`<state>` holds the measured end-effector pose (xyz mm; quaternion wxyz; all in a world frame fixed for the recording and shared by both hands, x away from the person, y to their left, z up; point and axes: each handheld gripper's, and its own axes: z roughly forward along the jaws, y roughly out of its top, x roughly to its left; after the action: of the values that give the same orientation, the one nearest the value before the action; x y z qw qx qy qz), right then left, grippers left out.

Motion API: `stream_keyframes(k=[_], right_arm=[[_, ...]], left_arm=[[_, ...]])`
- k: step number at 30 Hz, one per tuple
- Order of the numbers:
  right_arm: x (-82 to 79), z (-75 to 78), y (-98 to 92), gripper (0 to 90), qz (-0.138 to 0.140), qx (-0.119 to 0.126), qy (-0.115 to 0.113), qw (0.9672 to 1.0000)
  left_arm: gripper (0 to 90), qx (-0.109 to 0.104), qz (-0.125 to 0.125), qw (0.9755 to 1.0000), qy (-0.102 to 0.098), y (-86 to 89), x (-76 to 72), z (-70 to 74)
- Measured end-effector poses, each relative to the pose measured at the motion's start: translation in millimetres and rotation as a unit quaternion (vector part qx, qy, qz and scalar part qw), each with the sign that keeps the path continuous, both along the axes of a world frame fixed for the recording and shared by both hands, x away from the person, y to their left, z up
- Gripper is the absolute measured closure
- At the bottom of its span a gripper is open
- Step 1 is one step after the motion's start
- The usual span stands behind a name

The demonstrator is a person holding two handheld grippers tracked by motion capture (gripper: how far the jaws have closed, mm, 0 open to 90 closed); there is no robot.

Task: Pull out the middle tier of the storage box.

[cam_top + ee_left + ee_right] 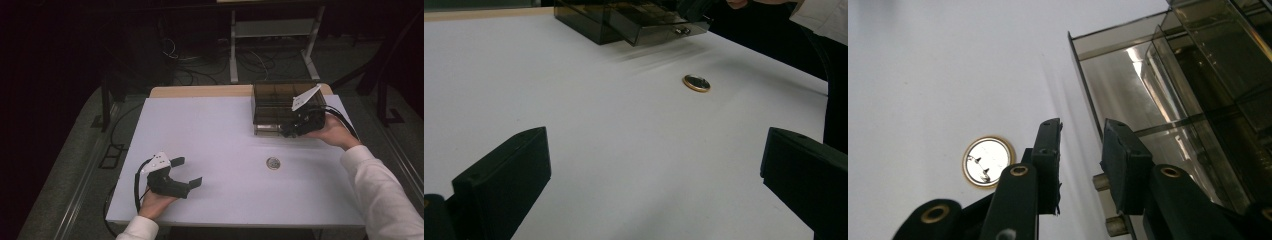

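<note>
Drawer drawn out, coin waiting on the bench.
The left gripper (187, 172) rests at seven o'clock on the white bench (210, 145), jaws spread wide and holding nothing. The coin (273, 163) lies flat at about four o'clock, with bare room all round. At two o'clock the right gripper (294, 131), jaws slightly parted, sits at the knob (1101, 182) of the smoky drawer box (280, 102), pads apparently off it. Judged next: pick up the coin, minding the drawer's (1128, 95) front edge and the bench's right edge.
</note>
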<state>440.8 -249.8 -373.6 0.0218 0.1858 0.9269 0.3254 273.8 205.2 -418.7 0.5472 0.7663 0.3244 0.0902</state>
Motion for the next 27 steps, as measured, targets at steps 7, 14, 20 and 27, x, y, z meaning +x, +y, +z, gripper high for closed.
stream_keyframes(k=[7, 14, 20, 27], right_arm=[[-8.0, 9.2, 3.4, 66.3, 0.004, 0.004, -0.008, 1.0000], [-18.2, 18.7, 4.8, 64.9, 0.005, 0.012, -0.016, 0.9998], [-26.9, 24.7, 7.6, 63.0, 0.006, 0.017, -0.017, 0.9997], [-36.7, 23.9, 9.0, 58.8, 0.000, 0.034, -0.013, 0.9993]], left_arm=[[0.0, 0.000, 0.000, 1.0000, 0.000, -0.2, -0.2, 0.1], [0.0, -0.001, 0.000, 1.0000, 0.000, -0.6, -0.4, 0.2], [0.0, -0.002, 0.000, 1.0000, -0.001, -0.7, -0.8, 0.5], [0.0, -0.002, -0.001, 1.0000, -0.001, -0.9, -0.9, 0.5]])
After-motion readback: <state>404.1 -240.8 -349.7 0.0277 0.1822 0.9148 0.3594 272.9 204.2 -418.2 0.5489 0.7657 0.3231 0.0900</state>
